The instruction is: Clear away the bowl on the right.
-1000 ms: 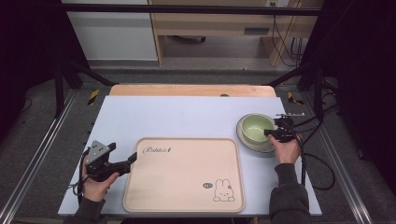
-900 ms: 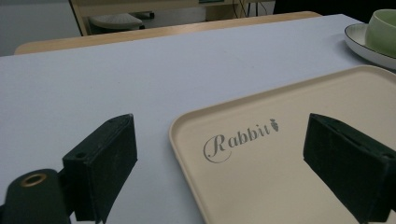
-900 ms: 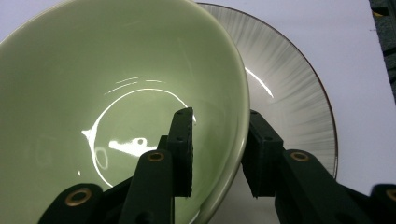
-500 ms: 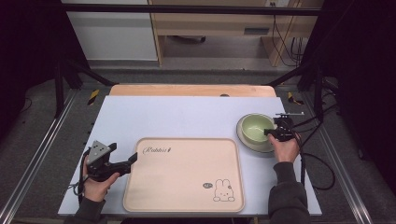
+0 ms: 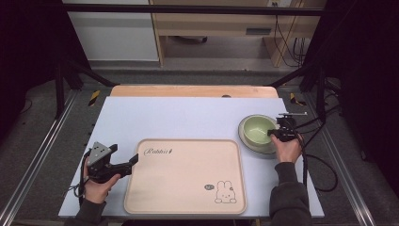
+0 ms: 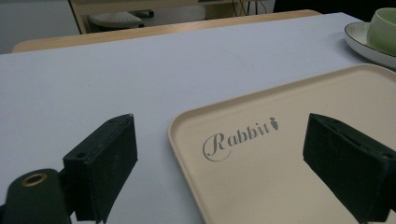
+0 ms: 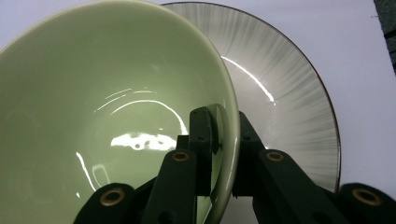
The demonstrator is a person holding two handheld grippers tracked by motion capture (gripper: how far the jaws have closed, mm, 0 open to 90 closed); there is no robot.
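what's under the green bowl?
The green bowl sits on a grey plate with a dark rim. The right gripper is shut on the bowl's rim. The plate's middle is covered by the bowl.

Beige rabbit tray (image 5: 188,176) on table (image 5: 188,117).

Free room and obstacles. The far half of the table (image 5: 188,113) lies bare from edge to edge. The tray (image 5: 186,176) takes the near middle; its low rim bars a sliding approach. At right, the green bowl (image 5: 257,129) on its plate (image 5: 261,147), with the right gripper (image 5: 274,133) clamped on the rim, blocks the passage. The left gripper (image 5: 133,161) stands just beside the tray's left edge.
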